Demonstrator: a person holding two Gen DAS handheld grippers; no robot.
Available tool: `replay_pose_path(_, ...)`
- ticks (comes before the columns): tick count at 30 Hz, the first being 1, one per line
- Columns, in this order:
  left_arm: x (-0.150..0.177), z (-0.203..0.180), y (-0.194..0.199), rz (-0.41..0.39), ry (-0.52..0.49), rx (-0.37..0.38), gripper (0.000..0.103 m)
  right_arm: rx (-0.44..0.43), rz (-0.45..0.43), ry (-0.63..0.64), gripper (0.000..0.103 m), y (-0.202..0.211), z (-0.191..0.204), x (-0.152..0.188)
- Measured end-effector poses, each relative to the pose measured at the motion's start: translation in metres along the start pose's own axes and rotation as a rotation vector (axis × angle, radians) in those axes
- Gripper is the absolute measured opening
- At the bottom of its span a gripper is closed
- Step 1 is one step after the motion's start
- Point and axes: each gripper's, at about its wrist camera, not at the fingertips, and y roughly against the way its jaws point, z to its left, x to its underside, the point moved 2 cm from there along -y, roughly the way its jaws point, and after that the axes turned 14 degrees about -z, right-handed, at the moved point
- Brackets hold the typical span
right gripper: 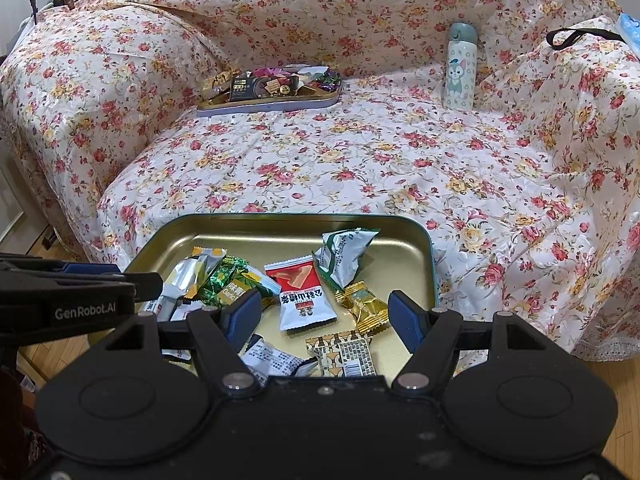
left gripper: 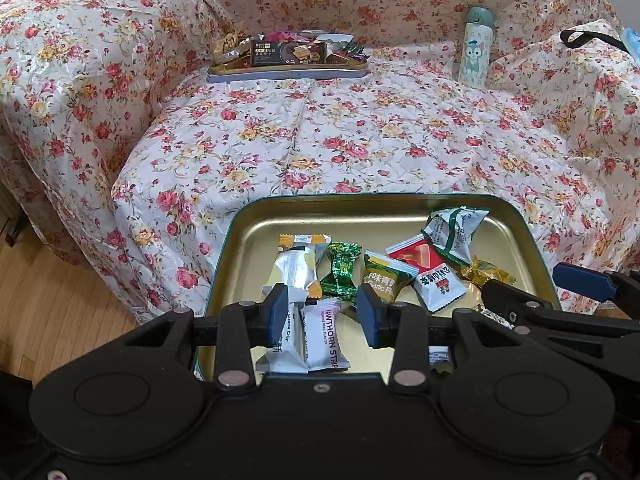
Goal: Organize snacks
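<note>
A gold-lined tin tray (left gripper: 256, 224) sits at the front edge of a sofa covered with a floral cloth (left gripper: 360, 136). The tray's long axis runs left to right across both wrist views, and part of its near side hangs past the cushion edge, over the wooden floor (left gripper: 52, 300). Loose wrapped snacks lie scattered inside it. A silver and yellow packet (left gripper: 294, 266) lies with its long axis running away from the camera, and a white hawthorn strip packet (left gripper: 326, 338) just beside the near rim points the same way. A green twisted candy (left gripper: 340, 270) sits between the silver packet and a green garlic-flavour packet (left gripper: 386, 276). A red and white packet (right gripper: 304, 298) lies with its red end toward the sofa back. A white and green pouch (right gripper: 344, 254) stands crumpled and tilted behind it, and a gold wrapped candy (right gripper: 364, 306) lies just to its right. A patterned brown packet (right gripper: 344, 350) lies flat near the front rim.

The left gripper (left gripper: 322, 306) hovers low over the near left part of the tray, pointing toward the sofa back, its blue pads apart and holding nothing. The right gripper (right gripper: 324, 314) hovers over the near right part, aimed the same way, jaws spread wider and likewise empty. The two tools are side by side.

At the back of the seat, a second tin (left gripper: 288, 70) holds a heap of snacks, with a dark box (left gripper: 288, 54) lying crosswise on top. A pale bottle with a cartoon cat (right gripper: 460, 66) stands upright against the backrest, well apart to the right.
</note>
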Motion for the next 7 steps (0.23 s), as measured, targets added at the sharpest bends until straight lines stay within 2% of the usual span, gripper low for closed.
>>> replay_pose_path(7,0.0002,0.0008,-0.0005,0.002,0.000,0.001,0.048,0.000,0.002,-0.001,0.073,-0.0004,0.0005,0.0004)
